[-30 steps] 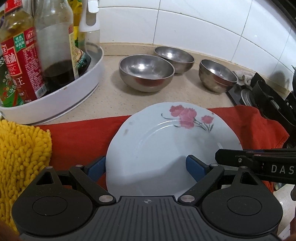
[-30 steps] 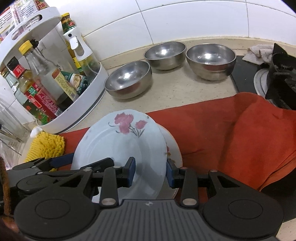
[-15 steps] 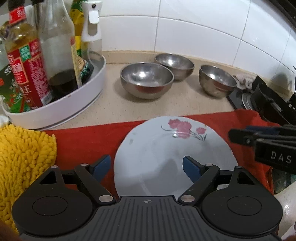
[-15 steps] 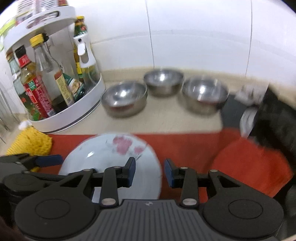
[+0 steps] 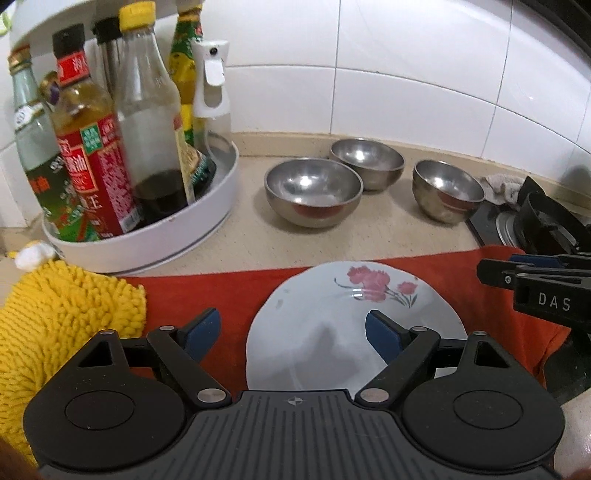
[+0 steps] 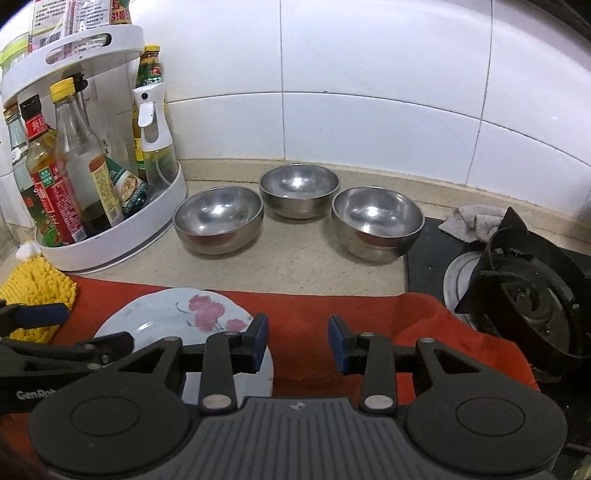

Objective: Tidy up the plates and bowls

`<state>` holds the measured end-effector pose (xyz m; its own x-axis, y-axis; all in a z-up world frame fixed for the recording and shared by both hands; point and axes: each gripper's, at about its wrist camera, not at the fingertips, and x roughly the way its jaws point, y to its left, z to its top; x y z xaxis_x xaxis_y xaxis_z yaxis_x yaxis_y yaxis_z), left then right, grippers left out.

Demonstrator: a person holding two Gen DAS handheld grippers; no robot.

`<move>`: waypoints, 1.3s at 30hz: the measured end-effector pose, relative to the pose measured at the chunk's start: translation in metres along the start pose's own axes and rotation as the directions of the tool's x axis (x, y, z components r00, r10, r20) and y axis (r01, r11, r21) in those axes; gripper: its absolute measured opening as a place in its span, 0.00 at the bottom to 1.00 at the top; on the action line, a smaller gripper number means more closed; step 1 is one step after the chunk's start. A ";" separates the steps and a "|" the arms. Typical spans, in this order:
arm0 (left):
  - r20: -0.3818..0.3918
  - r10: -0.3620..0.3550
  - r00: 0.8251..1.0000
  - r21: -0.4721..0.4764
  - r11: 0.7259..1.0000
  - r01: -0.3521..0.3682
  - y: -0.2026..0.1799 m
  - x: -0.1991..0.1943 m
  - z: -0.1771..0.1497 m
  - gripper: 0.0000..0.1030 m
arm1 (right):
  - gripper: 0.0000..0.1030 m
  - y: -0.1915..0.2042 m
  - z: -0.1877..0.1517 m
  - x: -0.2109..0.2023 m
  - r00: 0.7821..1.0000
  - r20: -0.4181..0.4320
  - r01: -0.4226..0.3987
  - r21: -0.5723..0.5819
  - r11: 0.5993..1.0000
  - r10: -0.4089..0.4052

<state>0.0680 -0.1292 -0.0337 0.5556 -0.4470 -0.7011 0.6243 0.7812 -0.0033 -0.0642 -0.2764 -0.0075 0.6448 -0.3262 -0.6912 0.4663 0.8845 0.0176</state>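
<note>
Plate (image 5: pixel 351 332) done — bowls came next.
Left claw (image 5: pixel 291 332) stood wide, right claw (image 6: pixel 298 343) narrower, both empty — next probably a bowl (image 6: pixel 218 219).

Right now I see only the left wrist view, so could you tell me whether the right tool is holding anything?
Observer: No. The right tool is open, and only the red cloth shows between its fingers.
Operator: Where is the plate relative to it?
Observer: The plate lies to its left, not between the fingers.
Operator: Is anything on top of the bottle rack?
Observer: Yes, packets stand in the rack's upper tier.
</note>
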 end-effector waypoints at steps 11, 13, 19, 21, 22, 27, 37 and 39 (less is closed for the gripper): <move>0.047 0.056 0.997 -0.013 0.998 -0.055 -0.010 -0.006 0.009 0.90 | 0.32 -0.013 0.010 -0.006 0.999 0.042 0.018 -0.009 1.000 -0.018; 0.052 0.070 0.996 -0.018 0.997 -0.069 -0.009 -0.006 0.012 0.90 | 0.33 -0.018 0.010 -0.005 0.999 0.043 0.016 -0.010 1.000 -0.016; 0.060 0.114 0.992 -0.027 0.993 -0.113 -0.005 -0.002 0.023 0.90 | 0.33 -0.031 0.017 0.004 0.999 0.035 -0.002 -0.006 1.000 0.002; 0.061 0.122 0.991 -0.021 0.992 -0.121 -0.004 0.002 0.028 0.90 | 0.33 -0.032 0.022 0.010 1.000 0.028 -0.014 -0.007 1.000 0.015; 0.061 0.123 0.991 -0.017 0.992 -0.122 -0.003 0.004 0.031 0.90 | 0.33 -0.032 0.025 0.013 0.999 0.027 -0.024 -0.007 1.000 0.025; 0.063 0.097 0.993 -0.017 0.995 -0.096 -0.001 0.021 0.049 0.90 | 0.33 -0.025 0.039 0.027 0.998 0.022 -0.063 -0.014 0.998 0.064; 0.021 0.035 0.999 -0.008 0.999 -0.034 -0.002 0.076 0.086 0.88 | 0.33 -0.018 0.083 0.077 0.993 -0.035 -0.109 0.049 0.993 0.111; 0.006 0.025 1.000 -0.018 1.000 -0.025 -0.001 0.087 0.091 0.86 | 0.33 -0.017 0.090 0.091 0.991 -0.056 -0.119 0.073 0.990 0.123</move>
<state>0.1659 -0.2083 -0.0301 0.5741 -0.4299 -0.6969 0.6003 0.7997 0.0012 0.0407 -0.3511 -0.0060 0.6624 -0.1955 -0.7232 0.4292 0.8902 0.1525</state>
